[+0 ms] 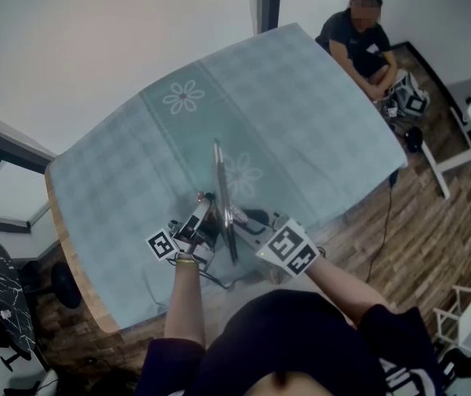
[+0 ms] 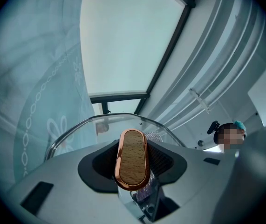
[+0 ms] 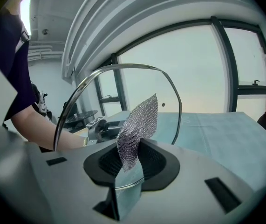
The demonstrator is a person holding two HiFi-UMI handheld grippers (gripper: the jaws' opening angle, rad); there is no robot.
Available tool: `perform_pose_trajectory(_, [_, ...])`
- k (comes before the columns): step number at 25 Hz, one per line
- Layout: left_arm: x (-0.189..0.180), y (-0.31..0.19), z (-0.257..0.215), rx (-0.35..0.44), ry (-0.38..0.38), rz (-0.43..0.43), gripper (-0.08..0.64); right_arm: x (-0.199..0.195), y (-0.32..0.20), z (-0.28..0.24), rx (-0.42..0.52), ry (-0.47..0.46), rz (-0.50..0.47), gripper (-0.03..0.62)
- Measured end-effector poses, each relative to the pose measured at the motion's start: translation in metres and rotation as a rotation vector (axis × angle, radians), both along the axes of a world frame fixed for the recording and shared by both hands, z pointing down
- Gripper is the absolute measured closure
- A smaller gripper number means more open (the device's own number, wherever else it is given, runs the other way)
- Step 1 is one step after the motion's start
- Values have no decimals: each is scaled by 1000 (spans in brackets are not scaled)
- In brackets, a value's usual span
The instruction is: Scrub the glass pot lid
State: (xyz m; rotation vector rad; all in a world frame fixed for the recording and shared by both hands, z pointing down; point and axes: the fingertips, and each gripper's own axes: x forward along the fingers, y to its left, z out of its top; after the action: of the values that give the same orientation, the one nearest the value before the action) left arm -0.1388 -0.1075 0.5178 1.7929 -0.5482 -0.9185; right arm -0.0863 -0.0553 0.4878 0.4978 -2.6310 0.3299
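I hold the glass pot lid (image 1: 221, 195) upright and edge-on above the near part of the table. Its wooden knob with a copper rim (image 2: 133, 158) sits between the jaws of my left gripper (image 2: 133, 168), which is shut on it; the lid's steel rim (image 2: 95, 121) arcs behind the knob. My right gripper (image 3: 131, 161) is shut on a silvery mesh scrubber (image 3: 137, 127) that stands up from its jaws, close to the lid's glass face (image 3: 123, 92). In the head view the left gripper (image 1: 204, 221) and right gripper (image 1: 248, 221) flank the lid.
A teal checked tablecloth (image 1: 301, 114) with flower prints covers the table. A person (image 1: 357, 35) sits at its far right corner. The table's wooden edge (image 1: 70, 262) runs down the left. A white chair (image 1: 470, 324) stands on the wood floor at the right.
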Motion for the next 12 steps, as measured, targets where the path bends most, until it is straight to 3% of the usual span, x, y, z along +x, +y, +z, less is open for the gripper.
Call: perform_pose_trajectory(12, [-1, 2, 0, 0, 6, -10, 393, 4, 27, -3, 10, -14, -43, 511])
